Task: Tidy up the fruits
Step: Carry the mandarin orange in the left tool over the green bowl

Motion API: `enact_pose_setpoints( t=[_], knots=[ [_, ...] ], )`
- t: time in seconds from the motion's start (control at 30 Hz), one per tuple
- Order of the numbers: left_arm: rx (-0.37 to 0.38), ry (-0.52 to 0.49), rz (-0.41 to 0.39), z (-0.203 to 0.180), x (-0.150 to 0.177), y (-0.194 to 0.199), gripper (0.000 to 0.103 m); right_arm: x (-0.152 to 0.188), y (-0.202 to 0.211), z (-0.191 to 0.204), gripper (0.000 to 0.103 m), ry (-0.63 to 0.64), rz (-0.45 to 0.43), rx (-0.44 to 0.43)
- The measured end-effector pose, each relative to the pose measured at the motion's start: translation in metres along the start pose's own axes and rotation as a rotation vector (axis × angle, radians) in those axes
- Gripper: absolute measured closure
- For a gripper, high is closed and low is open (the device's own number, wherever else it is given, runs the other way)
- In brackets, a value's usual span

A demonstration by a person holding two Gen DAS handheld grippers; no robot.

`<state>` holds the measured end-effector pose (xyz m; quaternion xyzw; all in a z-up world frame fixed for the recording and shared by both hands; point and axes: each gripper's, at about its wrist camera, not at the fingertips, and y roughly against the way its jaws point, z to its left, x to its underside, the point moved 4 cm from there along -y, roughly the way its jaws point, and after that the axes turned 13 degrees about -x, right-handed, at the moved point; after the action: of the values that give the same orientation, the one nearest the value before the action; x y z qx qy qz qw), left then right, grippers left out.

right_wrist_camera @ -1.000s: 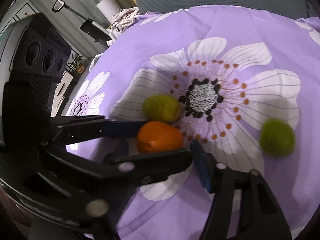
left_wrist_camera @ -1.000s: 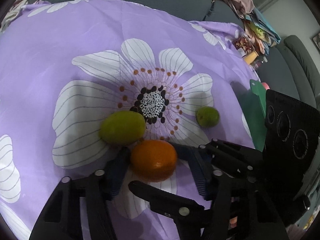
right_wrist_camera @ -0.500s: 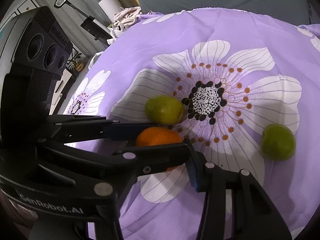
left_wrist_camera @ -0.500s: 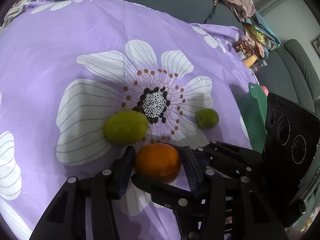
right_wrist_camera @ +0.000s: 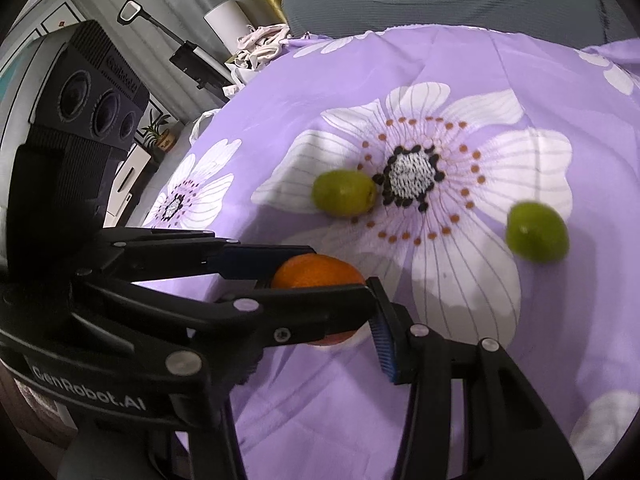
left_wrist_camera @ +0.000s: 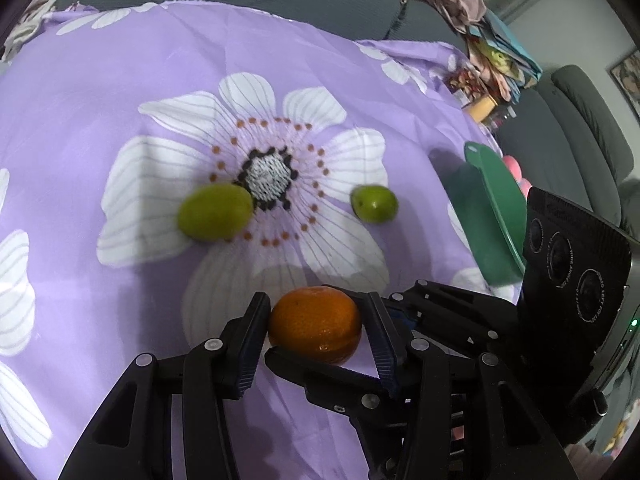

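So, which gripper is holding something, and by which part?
The left gripper holds the orange by its two opposite sides. The right gripper holds nothing.

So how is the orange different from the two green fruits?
The orange is orange and round; the green fruits are green, the left one oval. The orange sits clamped in the left hand-held gripper; the green ones lie free on the cloth.

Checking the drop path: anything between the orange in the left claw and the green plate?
Nothing visible blocks it. The orange sits clamped in the left claw, and only bare purple cloth lies between it and the green plate. The small green fruit sits farther back, off that line.
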<state>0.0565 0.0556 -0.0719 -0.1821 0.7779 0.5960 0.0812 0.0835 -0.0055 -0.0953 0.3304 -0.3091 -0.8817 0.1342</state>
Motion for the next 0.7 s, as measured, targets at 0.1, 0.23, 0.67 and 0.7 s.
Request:
enact_pose_setpoints(
  t=[0.1,0.23,0.67,0.7],
  knots=[
    [0.004,-0.013,0.006,-0.008,0.006,0.002,0.055,0.008,0.007,0.001,0.056,-0.009,-0.008,0.005],
    [0.005,-0.04,0.009,-0.022,0.01,0.004,0.055,0.018,0.019,0.002,0.056,-0.015,-0.028,0.019],
    [-0.009,-0.116,-0.014,-0.063,0.015,0.014,0.055,0.032,0.058,0.0,0.056,-0.025,-0.112,0.031],
    [-0.012,-0.122,-0.016,-0.065,0.015,0.015,0.055,0.033,0.061,0.0,0.056,-0.026,-0.117,0.031]
  ],
)
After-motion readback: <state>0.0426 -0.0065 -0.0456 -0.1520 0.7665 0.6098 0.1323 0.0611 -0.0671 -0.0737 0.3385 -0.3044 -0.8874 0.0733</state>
